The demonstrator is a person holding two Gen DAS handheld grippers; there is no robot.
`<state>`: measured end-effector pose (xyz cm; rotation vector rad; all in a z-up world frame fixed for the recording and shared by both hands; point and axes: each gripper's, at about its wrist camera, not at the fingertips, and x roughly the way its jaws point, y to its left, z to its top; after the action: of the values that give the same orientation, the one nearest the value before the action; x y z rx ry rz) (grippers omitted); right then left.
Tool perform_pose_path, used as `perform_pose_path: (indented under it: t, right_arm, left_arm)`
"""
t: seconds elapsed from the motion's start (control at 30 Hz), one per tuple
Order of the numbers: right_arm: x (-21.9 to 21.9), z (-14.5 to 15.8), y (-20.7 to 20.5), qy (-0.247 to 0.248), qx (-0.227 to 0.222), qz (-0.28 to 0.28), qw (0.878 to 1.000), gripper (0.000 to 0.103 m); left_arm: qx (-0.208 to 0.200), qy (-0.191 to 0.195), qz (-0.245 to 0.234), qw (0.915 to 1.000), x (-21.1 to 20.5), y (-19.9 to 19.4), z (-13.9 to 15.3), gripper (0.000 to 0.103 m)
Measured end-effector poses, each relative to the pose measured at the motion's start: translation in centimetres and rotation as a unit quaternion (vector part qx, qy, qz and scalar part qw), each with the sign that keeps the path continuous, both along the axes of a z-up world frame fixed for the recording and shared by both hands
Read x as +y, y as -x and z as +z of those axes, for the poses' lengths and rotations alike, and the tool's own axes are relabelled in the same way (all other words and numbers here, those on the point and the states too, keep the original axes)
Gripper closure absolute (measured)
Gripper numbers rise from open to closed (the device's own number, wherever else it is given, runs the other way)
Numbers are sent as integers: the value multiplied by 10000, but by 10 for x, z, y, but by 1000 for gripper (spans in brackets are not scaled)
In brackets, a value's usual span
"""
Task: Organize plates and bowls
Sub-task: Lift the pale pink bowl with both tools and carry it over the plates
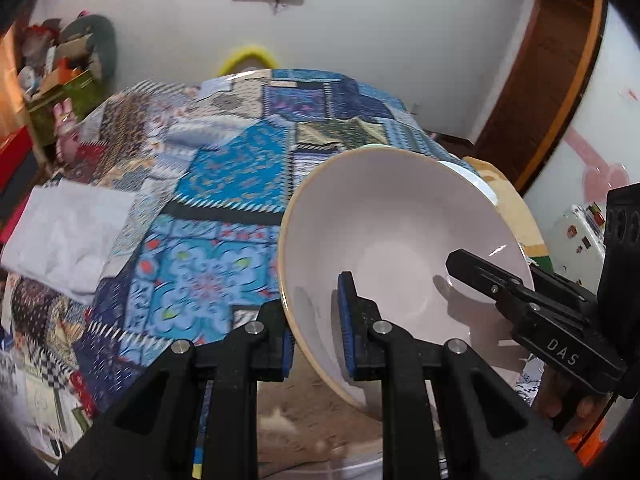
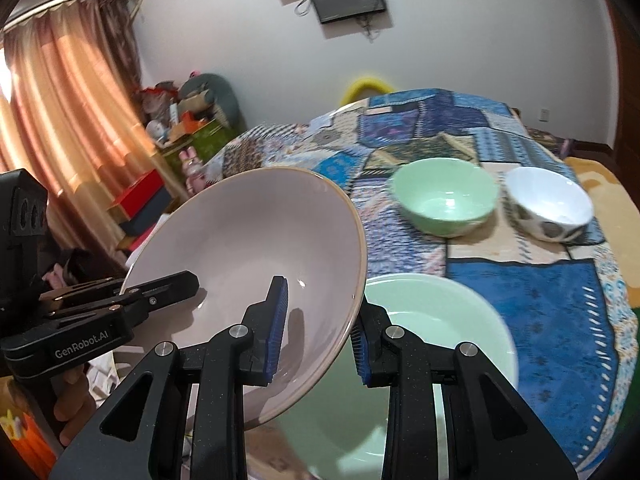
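A large pale pink bowl (image 1: 400,240) with a tan rim is tilted and held off the table by both grippers. My left gripper (image 1: 316,320) is shut on its near-left rim, one blue pad inside the bowl and one outside. My right gripper (image 2: 320,320) is shut on the opposite rim (image 2: 352,264) in the same way. Each gripper shows in the other's view: the right gripper (image 1: 476,274) reaching into the bowl, the left gripper (image 2: 176,284) at the far edge. Below the pink bowl sits a large mint green bowl (image 2: 448,320).
A small green bowl (image 2: 446,200) and a white bowl (image 2: 550,208) with a patterned outside stand further back on the patchwork cloth (image 2: 540,300). A white sheet (image 1: 68,236) lies at the table's left. Boxes and clutter (image 2: 180,120) stand by the curtain.
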<state>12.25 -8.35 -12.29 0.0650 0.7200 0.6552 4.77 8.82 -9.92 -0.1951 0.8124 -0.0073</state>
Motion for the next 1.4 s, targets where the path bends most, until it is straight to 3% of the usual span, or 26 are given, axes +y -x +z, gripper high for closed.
perform_pose_path:
  t: [0.57,0.93,1.4]
  right_arm:
    - [81,-29,5,599,247,738,9952,76]
    - [110,-54,2,1125,461,927,9882,76]
    - [119,-70,0,1404,658,869,9841,74]
  left_arm:
    - [264,442,811,9954,82,30,-44,85]
    - [394,704,1084,9908,107,29,-76,85]
    - [610,905,1110,9878,117,21,-107,85]
